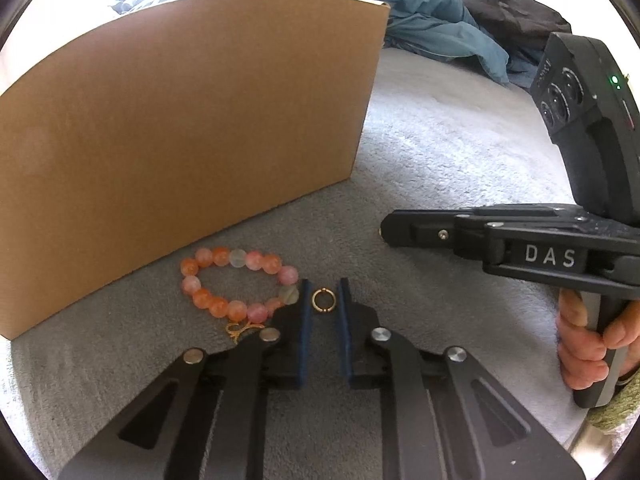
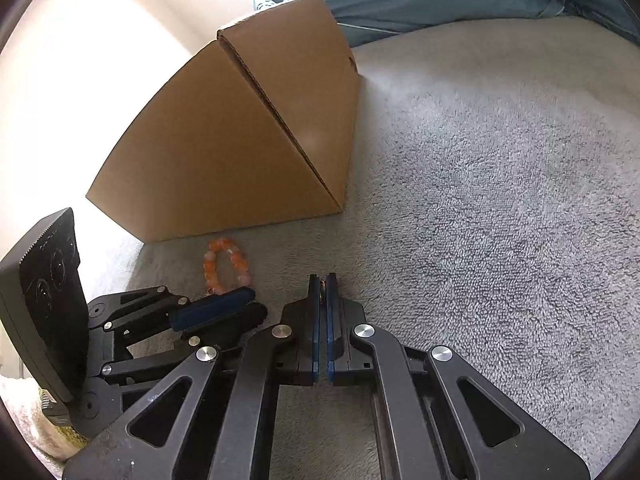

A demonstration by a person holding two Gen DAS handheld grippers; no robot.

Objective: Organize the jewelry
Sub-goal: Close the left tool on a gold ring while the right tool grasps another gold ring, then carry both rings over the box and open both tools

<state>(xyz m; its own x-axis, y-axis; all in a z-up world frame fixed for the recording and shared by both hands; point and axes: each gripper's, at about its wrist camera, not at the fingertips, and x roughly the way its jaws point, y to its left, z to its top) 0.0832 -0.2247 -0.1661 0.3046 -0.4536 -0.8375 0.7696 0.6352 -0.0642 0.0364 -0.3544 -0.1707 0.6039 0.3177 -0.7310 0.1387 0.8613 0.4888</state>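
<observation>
Light: bright daylight | glare: blown-out upper left | edges: fisheye-bent, dark vignette

Grey carpet [image 1: 440,152] carries cardboard box [image 1: 192,128], bead bracelet [image 1: 236,284], gold ring [image 1: 323,300].

A bracelet [image 1: 239,285] lies on the carpet [image 1: 440,152] just before the cardboard box [image 1: 180,136]; a ring [image 1: 323,300] lies right of the bracelet.

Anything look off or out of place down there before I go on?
Nothing damaged or spilled. The beaded bracelet and small gold ring lie loose on the grey carpet beside the cardboard box, not in it. Its gold charm trails out.
</observation>
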